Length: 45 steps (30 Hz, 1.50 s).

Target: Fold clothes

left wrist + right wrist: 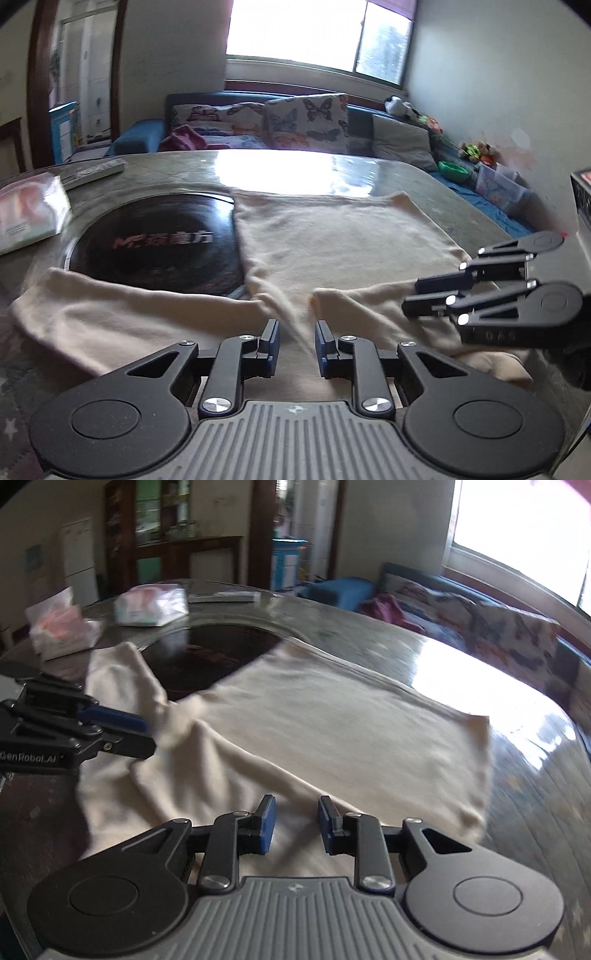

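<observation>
A cream long-sleeved top [332, 240] lies spread on the glossy table [424, 181], one sleeve [110, 317] stretched out to the left. The near part of the top is rumpled into folds [207, 775]. My left gripper [296, 332] hovers open just over the near edge of the top, with nothing between its fingers. My right gripper [295, 812] is also open, above the near right part of the top [351, 731]. In the left wrist view the right gripper [417, 299] shows at the right, over a cloth fold. The left gripper [144, 734] appears at the left of the right wrist view.
A black round plate [159, 243] is set into the table, partly under the top. Plastic packs [151, 605] [62, 627] and a flat grey object [96, 171] lie at the far left. A box [581, 195] stands at the right edge. A sofa with cushions [306, 122] is behind the table.
</observation>
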Available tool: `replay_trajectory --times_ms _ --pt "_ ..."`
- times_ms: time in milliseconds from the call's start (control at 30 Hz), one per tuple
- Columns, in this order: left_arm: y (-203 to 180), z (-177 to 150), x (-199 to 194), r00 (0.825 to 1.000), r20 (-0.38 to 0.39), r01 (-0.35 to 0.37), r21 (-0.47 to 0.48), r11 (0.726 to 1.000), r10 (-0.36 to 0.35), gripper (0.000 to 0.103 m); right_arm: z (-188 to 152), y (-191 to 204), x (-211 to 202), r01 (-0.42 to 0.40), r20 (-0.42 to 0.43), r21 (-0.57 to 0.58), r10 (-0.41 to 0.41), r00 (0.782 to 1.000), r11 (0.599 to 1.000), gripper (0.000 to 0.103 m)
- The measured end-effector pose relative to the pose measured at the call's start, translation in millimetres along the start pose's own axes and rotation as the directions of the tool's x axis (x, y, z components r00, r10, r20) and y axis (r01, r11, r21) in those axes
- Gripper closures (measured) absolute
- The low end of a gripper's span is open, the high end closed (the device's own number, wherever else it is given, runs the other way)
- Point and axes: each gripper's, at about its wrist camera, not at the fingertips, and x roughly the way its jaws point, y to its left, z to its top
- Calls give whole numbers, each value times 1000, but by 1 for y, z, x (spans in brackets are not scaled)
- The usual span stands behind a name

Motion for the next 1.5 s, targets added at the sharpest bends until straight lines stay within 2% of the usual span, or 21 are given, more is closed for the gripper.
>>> replay_trajectory --times_ms 67,133,233,300,500,633,867,1000,1033,1067,1133,1267,1300,1400,1500 --pt "14 2 -5 999 10 -42 -35 999 42 78 8 17 7 -16 4 -53 17 1000 998 78" --pt "30 3 -9 996 18 -90 -75 993 92 71 12 30 10 -22 11 -97 23 1000 995 78" --pt "54 4 -15 985 21 -167 -140 976 171 67 16 43 10 -38 25 -129 41 999 991 78" --pt "70 4 -18 974 19 -219 -184 958 226 61 18 50 9 -60 25 -144 64 998 988 78" --pt "109 -1 -22 933 -6 -347 -282 895 359 55 19 56 5 -102 30 -138 107 994 985 78" --pt "126 -4 -21 917 -30 -386 -324 864 399 54 17 59 8 -176 2 -92 177 984 980 79" --pt "139 -2 -14 907 -39 -402 -378 834 420 54 20 65 -5 -168 39 -123 174 984 978 77" --pt "146 3 -8 899 -37 -413 -400 818 436 60 20 58 -14 -148 59 -101 154 986 984 75" --pt "147 4 -6 895 -37 -421 -399 815 444 68 20 56 -17 -142 65 -93 148 987 986 75" --pt "148 5 -5 891 -37 -428 -397 811 452 71 19 54 -19 -138 70 -86 144 987 987 75" --pt "150 6 -2 884 -38 -440 -398 805 465 92 17 50 -25 -128 81 -75 134 988 989 75" --pt "150 10 -7 905 -15 -388 -439 811 425 98 13 42 -36 -103 100 -49 108 989 993 75" --pt "145 12 -10 915 1 -362 -441 821 404 98 11 38 -39 -94 107 -35 97 990 995 75" --pt "115 23 -22 950 70 -251 -410 877 305 98 6 25 -47 -75 120 9 73 990 997 75" --pt "85 34 -35 971 135 -138 -371 918 200 98 0 10 -53 -58 130 73 48 990 996 75"
